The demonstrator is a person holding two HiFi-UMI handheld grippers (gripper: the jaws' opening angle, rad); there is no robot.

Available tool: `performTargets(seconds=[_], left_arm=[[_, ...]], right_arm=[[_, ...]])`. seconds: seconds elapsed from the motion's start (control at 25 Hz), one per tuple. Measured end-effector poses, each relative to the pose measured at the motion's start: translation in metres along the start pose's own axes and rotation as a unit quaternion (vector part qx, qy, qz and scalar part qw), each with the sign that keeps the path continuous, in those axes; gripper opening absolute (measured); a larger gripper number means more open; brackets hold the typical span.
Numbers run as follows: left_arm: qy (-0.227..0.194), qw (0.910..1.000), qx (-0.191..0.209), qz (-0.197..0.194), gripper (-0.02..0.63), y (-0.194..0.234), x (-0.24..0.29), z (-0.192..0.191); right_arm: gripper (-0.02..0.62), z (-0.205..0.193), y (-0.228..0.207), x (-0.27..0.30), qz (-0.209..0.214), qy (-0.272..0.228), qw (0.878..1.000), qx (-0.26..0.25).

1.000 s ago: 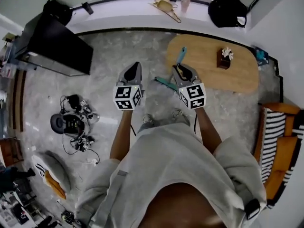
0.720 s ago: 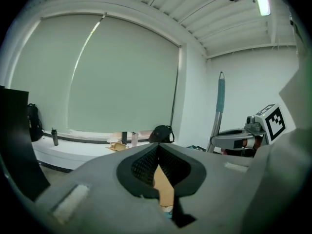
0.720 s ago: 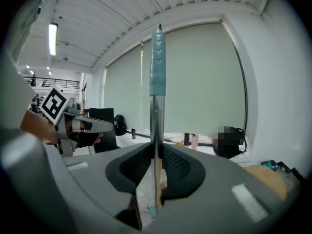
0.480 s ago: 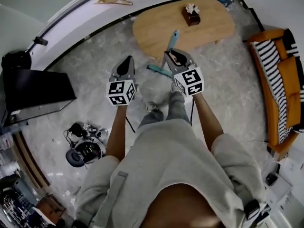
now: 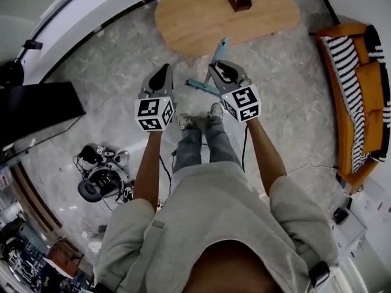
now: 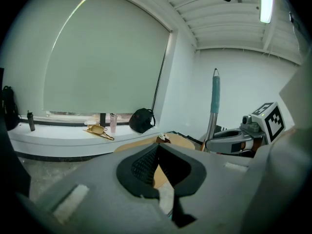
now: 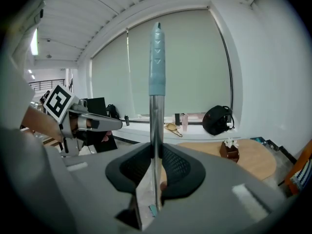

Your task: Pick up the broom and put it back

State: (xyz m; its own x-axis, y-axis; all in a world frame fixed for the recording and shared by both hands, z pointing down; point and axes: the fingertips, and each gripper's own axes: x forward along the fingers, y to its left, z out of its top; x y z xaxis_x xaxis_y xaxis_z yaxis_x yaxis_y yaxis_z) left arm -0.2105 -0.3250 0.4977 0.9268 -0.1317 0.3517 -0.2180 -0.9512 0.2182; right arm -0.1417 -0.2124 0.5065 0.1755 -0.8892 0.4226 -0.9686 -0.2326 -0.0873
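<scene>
Right tool pinched the broom on its metal shaft, just short of the counter's near edge. Only the head view showed the teal broom head, down on the floor out from the counter, by the shoes. The right tool view showed its pads tight on the shaft, with the teal grip upright above them and the counter behind. Left tool was also off the counter's near edge, apart from the broom. Its own view showed pads pressed together with nothing between.
</scene>
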Motion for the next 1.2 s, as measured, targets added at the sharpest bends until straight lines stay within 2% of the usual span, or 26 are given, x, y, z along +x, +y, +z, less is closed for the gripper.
performTargets(seconds=[0.24, 0.52, 0.84, 1.2], left_arm=[[0.010, 0.9994, -0.023, 0.024, 0.000, 0.009, 0.019, -0.042], [0.018, 0.9972, -0.047, 0.055, 0.002, 0.041, 0.041, -0.099], [0.037, 0.9964, -0.052, 0.056, 0.002, 0.068, 0.073, -0.156], [0.054, 0.9959, -0.054, 0.048, 0.002, 0.070, 0.083, -0.187]], right_arm=[[0.071, -0.051, -0.011, 0.025, 0.035, 0.023, 0.999, 0.002], [0.071, -0.103, -0.016, 0.069, 0.055, 0.043, 0.998, 0.002], [0.072, -0.160, -0.031, 0.116, 0.064, 0.061, 0.996, 0.005], [0.072, -0.208, -0.038, 0.162, 0.079, 0.096, 0.992, 0.000]])
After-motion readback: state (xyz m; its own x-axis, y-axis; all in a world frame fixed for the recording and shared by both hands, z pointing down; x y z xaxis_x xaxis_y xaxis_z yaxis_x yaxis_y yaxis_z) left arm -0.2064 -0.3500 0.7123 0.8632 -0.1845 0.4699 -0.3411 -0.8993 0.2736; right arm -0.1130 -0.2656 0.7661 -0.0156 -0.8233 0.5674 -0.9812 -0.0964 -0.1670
